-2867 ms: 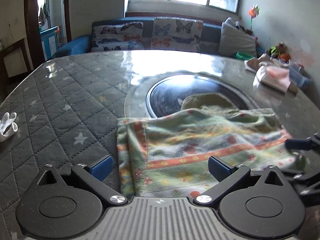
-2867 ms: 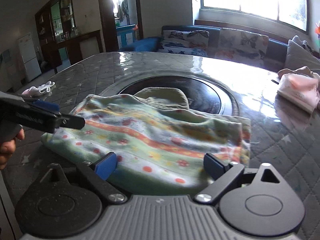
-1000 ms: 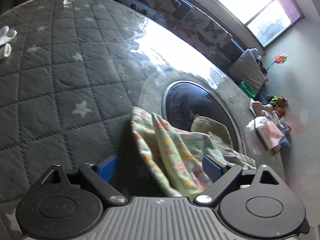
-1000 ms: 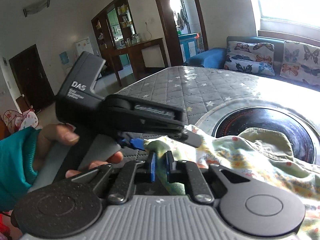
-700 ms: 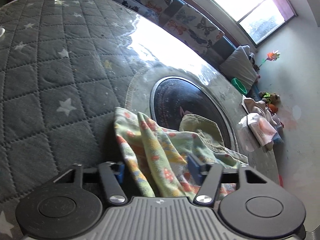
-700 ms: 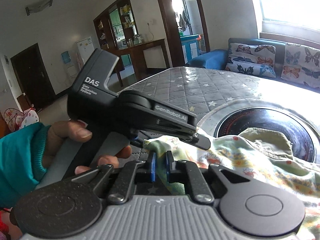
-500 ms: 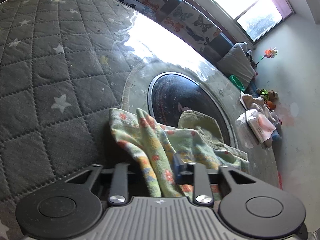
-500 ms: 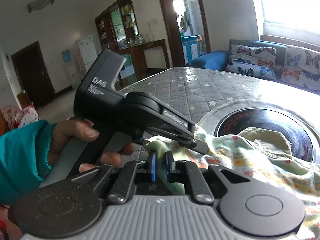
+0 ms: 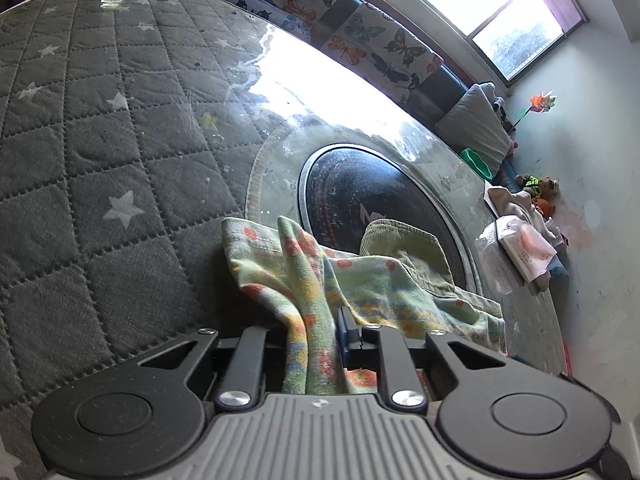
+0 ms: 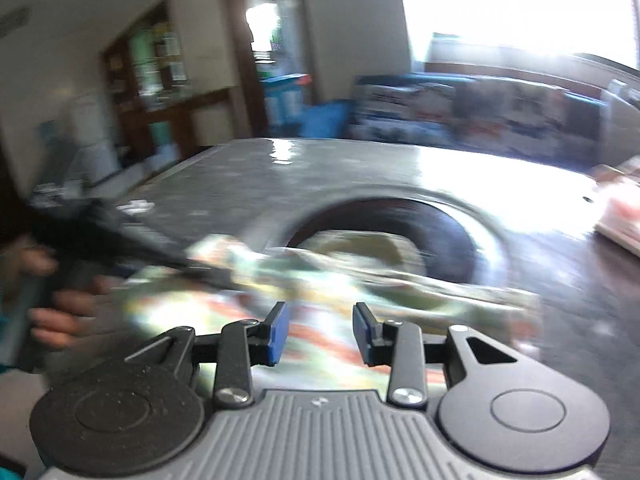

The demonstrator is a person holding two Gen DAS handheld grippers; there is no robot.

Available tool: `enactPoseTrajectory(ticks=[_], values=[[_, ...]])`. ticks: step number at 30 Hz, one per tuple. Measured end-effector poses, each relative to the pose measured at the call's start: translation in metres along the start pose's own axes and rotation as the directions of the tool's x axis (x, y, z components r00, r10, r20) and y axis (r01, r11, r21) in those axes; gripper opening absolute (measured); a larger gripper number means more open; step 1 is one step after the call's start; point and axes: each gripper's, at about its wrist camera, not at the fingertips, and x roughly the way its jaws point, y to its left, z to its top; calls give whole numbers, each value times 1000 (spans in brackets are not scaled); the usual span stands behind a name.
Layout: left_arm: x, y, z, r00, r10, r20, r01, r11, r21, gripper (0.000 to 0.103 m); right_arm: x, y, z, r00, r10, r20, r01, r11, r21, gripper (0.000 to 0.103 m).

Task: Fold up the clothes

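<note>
A green cloth [image 9: 304,280] with orange flowers and stripes lies bunched on the grey quilted table [image 9: 80,128]. An olive corduroy garment [image 9: 404,248] lies behind it on the dark round inset [image 9: 360,188]. My left gripper [image 9: 316,332] is shut on a fold of the green cloth at its near left corner. In the blurred right wrist view, my right gripper [image 10: 318,332] is open and empty above the green cloth [image 10: 320,292]. The left gripper [image 10: 120,248] shows at the left, in a hand, holding the cloth's corner.
A pile of pale folded clothes [image 9: 524,240] lies at the table's far right edge. A sofa with butterfly cushions [image 9: 360,44] stands behind the table under the window. A green bowl [image 9: 476,160] sits near the sofa.
My left gripper closed on the cloth's corner fold. My right gripper let go of the cloth, opened and swung quickly to the right, blurring its view.
</note>
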Motion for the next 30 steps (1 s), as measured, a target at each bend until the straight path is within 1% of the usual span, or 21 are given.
enactPoseTrajectory(ticks=[1,3,7,9,12,17,18,19,21,22,23,25,30], values=[[0,-1,0,1000,3,0,-3,1000,4,19,0,-14,-1,999,-38,-7,38,999,30,41],[0,-2,0,1000,8,2,-8,1000,10,19,2,-40,-3,994,-104,-22,105,990,89,42],[0,-2,0,1000,15,2,-15,1000,16,19,7,-80,-10,985,-168,-40,173,965,197,44],[0,-4,0,1000,20,1,-20,1000,21,19,11,-96,-14,982,-183,-52,190,952,240,47],[1,-5,-1,1000,23,1,-23,999,24,19,16,-110,-20,981,-183,-60,193,942,276,49],[2,-6,0,1000,29,3,-29,999,31,19,16,-106,-22,985,-168,-48,175,950,258,49],[2,-6,-1,1000,29,4,-29,999,32,19,15,-101,-21,986,-160,-48,167,954,249,45],[2,-6,-1,1000,30,4,-30,999,33,19,17,-98,-20,987,-155,-49,162,957,241,37],[2,-6,-1,999,31,5,-31,999,34,19,19,-93,-19,988,-145,-50,153,960,234,29],[2,-7,-1,999,32,5,-32,999,35,19,19,-92,-19,989,-140,-49,148,958,244,18],[2,-7,-1,999,33,5,-33,999,36,19,19,-92,-20,990,-134,-47,142,955,259,13],[2,-7,-1,999,34,5,-34,999,39,19,19,-94,-21,991,-124,-43,131,949,286,10],[2,-11,-1,999,51,5,-51,997,61,18,13,-90,-19,992,-129,-19,129,952,279,8]])
